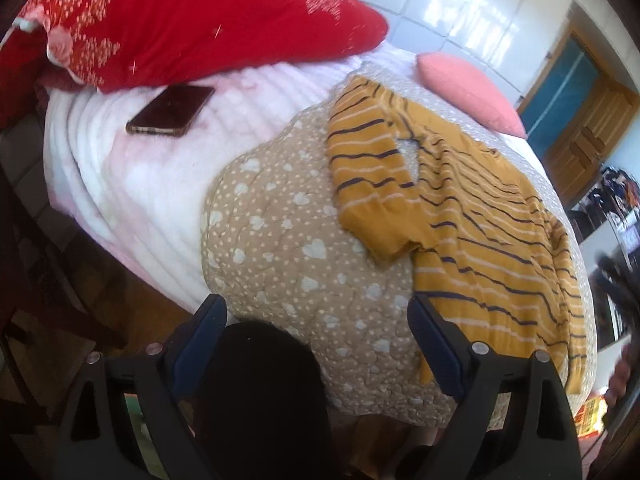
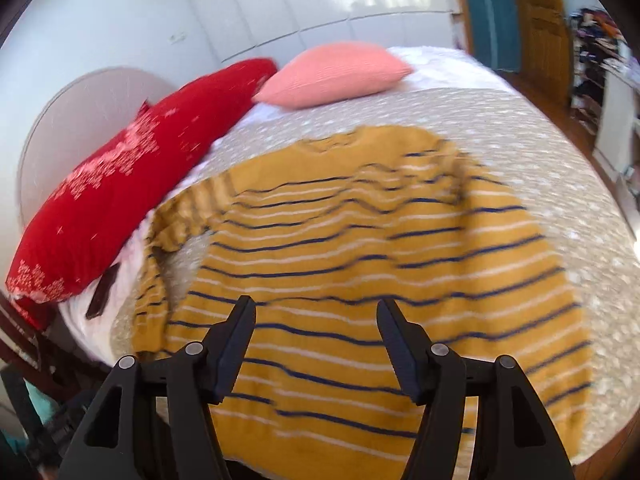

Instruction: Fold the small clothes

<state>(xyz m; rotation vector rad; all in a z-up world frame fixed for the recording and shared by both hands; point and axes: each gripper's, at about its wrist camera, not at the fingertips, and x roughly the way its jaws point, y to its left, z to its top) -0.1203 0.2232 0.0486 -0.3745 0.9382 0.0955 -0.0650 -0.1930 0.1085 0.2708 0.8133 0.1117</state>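
A mustard-yellow sweater (image 2: pixel 360 248) with navy and white stripes lies flat on a beige heart-patterned quilt (image 2: pixel 540 152) on the bed. Its left sleeve (image 2: pixel 180 216) is bent beside the body. In the left wrist view the sweater (image 1: pixel 472 216) lies at the right, with a sleeve (image 1: pixel 368 168) folded over. My left gripper (image 1: pixel 318 312) is open and empty, above the quilt (image 1: pixel 288 248) near the bed's edge, left of the sweater. My right gripper (image 2: pixel 316 312) is open and empty, just above the sweater's lower part.
A red pillow (image 1: pixel 192 20) and a pink pillow (image 1: pixel 468 88) lie at the head of the bed. A dark phone (image 1: pixel 172 110) rests on the white-pink blanket (image 1: pixel 132 168). A wooden door (image 1: pixel 588 128) and a cluttered shelf (image 2: pixel 600 48) stand beyond the bed.
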